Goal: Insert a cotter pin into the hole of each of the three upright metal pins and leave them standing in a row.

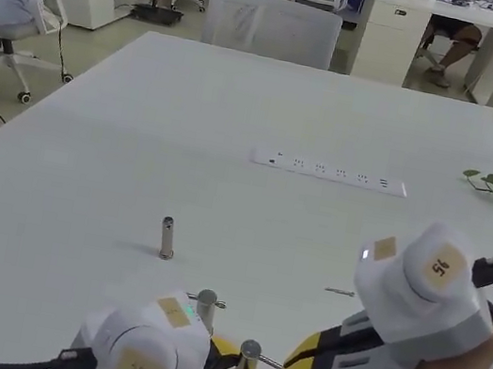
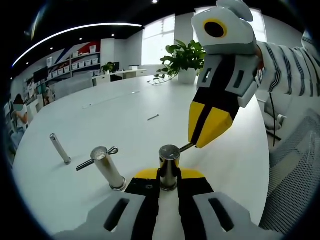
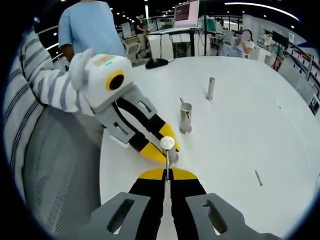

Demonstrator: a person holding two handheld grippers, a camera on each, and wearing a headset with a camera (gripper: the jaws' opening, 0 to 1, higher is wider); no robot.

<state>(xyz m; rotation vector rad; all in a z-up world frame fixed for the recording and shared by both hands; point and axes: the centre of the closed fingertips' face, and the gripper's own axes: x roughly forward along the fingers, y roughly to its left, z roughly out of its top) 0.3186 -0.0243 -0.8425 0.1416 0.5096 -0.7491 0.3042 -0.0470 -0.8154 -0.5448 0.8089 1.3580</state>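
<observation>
The white table (image 1: 142, 128) carries a bare pin (image 1: 167, 238) standing upright at far left. A second pin (image 1: 205, 307) stands next, with a fitted cotter pin (image 2: 113, 150) through its hole. The left gripper (image 2: 169, 175) clamps a third pin (image 1: 249, 351) upright on the table. The right gripper (image 1: 293, 365), jaws pressed together, nips a held cotter pin (image 1: 271, 362) whose tip meets the third pin below its head. A loose cotter pin (image 1: 339, 292) lies further right.

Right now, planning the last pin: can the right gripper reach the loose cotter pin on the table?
Likely yes, once freed: the loose cotter pin lies on bare table beside the right gripper, which is shut on a second cotter pin.
</observation>
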